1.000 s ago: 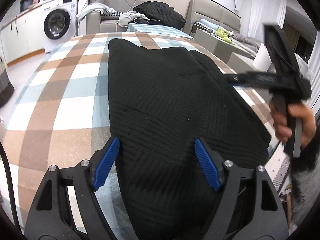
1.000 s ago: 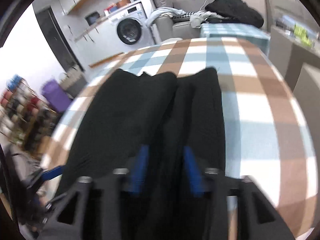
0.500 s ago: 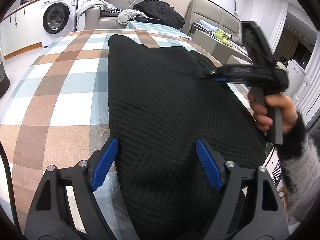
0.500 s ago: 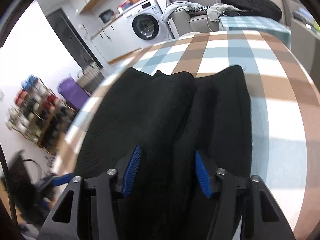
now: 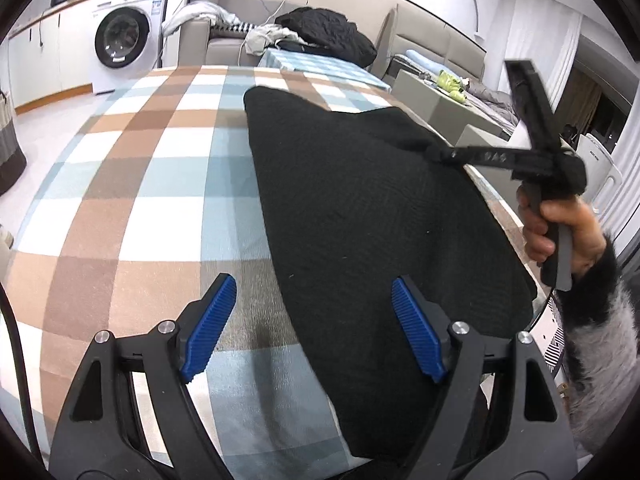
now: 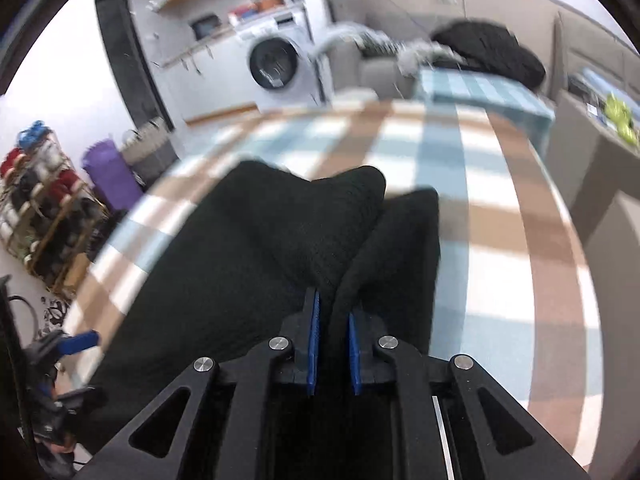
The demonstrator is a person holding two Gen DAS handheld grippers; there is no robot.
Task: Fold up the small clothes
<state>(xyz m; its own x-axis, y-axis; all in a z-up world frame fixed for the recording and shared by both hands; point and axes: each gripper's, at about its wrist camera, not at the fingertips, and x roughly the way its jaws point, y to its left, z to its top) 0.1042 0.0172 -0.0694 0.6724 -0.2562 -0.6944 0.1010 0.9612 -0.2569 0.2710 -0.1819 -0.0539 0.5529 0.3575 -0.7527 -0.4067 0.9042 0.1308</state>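
A: Checked tabletop (image 5: pixel 132 184) first, brown, pale blue and white squares, filling most of both views.

B: Then the black knit garment (image 5: pixel 360 208), spread flat across the right-hand part of the cloth, ribbed, reaching to the near edge.

A: From the right wrist view, same garment (image 6: pixel 248 264) bunched into a raised fold running away from the camera.

B: Washing machine (image 5: pixel 120 40) off at the back, a dark heap of clothing (image 5: pixel 328 36) on the sofa behind.

A: Now the left tongs (image 5: pixel 316 328): blue pads wide apart, hovering over the garment's near left edge, one pad over bare cloth, the other over black knit. Nothing pinched.

B: Right tongs (image 6: pixel 332 344): just been closing, pads nearly together, clamped on that raised fold of knit.

A: Seen from the left too, right tongs (image 5: pixel 434 154) nipping the garment's far right edge, hand (image 5: pixel 556 228) wrapped round the grip, fuzzy grey sleeve (image 5: pixel 596 344) below.
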